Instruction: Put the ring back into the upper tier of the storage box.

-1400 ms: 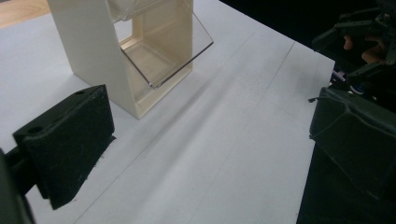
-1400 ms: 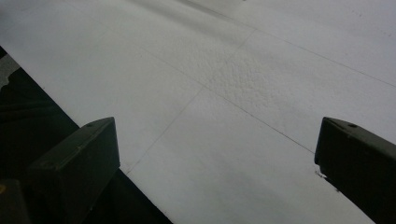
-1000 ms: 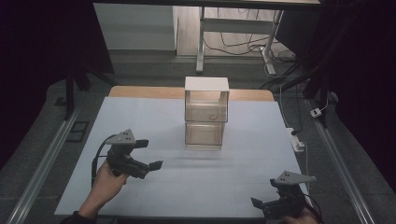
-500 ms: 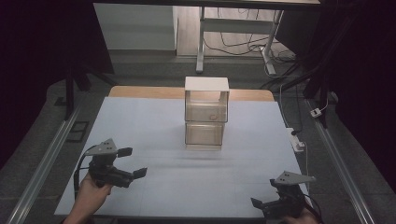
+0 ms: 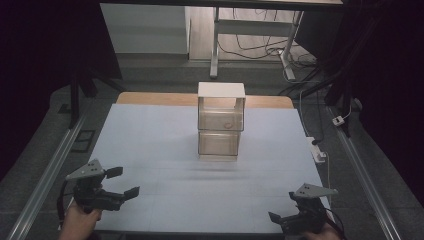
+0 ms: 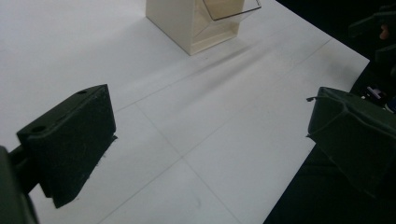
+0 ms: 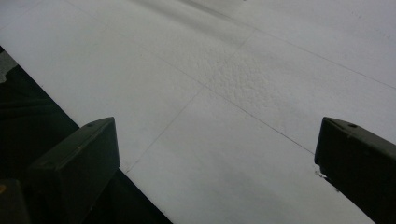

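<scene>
A small drawer unit (image 5: 221, 122) with a white top and two translucent drawers, one above the other, stands in the middle of the white table sheet (image 5: 150, 145). Its lower corner shows at the top of the left gripper view as the drawer unit (image 6: 191, 25). My left gripper (image 5: 124, 182) is near the front left corner, open, jaws pointing right with nothing between them. In its own view the left gripper (image 6: 210, 140) has only sheet between wide jaws. My right gripper (image 5: 286, 209) sits at the front right edge, open. The right gripper (image 7: 215, 158) hovers empty over the sheet's edge.
A wooden table edge (image 5: 150, 98) shows behind the sheet. Metal rails (image 5: 55, 165) run along both sides. A white plug and cable (image 5: 316, 148) lie off the right edge. Desk legs and cables (image 5: 260, 45) stand on the floor beyond. The other gripper (image 6: 380, 32) shows far right.
My left gripper has moved left and back toward the near edge of the table, away from the drawer unit. The right gripper has stayed put.
</scene>
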`<state>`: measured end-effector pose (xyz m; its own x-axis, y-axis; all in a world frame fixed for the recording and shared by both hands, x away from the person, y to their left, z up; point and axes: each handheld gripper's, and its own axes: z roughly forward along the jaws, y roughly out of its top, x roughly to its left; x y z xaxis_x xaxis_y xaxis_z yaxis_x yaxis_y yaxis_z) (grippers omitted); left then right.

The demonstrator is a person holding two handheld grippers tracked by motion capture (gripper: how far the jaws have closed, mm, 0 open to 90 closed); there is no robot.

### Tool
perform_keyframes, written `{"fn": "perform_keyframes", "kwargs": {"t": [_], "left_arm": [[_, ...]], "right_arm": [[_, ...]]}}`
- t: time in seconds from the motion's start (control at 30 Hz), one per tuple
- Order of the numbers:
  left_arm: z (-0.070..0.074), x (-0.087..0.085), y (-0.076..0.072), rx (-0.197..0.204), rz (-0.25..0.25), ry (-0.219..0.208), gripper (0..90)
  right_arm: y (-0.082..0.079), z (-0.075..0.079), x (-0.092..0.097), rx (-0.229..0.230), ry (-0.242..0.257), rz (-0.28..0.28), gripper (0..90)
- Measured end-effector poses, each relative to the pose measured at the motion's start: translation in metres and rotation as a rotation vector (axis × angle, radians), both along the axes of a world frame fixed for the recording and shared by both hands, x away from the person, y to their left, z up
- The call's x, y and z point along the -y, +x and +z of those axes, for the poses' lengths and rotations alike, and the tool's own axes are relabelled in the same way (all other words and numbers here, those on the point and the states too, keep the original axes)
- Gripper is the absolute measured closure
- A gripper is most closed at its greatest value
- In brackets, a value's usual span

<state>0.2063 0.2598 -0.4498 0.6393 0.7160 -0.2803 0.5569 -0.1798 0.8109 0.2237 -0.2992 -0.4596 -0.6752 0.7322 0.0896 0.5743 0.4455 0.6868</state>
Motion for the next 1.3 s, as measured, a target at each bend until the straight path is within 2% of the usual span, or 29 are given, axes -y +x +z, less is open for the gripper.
{"fn": "perform_keyframes", "kwargs": {"t": [0.53, 0.73, 1.0, 1.3], "left_arm": [[-0.017, -0.029, -0.024, -0.039, 0.085, -0.010, 0.6], [-0.024, -0.035, -0.029, -0.065, 0.099, -0.006, 0.6], [-0.030, -0.036, -0.033, -0.091, 0.104, 0.016, 0.5], [-0.031, -0.031, -0.033, -0.126, 0.104, 0.080, 0.4]], "right_arm": [[0.000, 0.000, 0.000, 0.003, -0.001, -0.003, 0.0], [0.000, 0.000, 0.000, 0.003, -0.001, -0.003, 0.0], [0.000, 0.000, 0.000, 0.002, 0.000, -0.003, 0.0], [0.000, 0.000, -0.001, 0.004, 0.003, -0.009, 0.0]]}}
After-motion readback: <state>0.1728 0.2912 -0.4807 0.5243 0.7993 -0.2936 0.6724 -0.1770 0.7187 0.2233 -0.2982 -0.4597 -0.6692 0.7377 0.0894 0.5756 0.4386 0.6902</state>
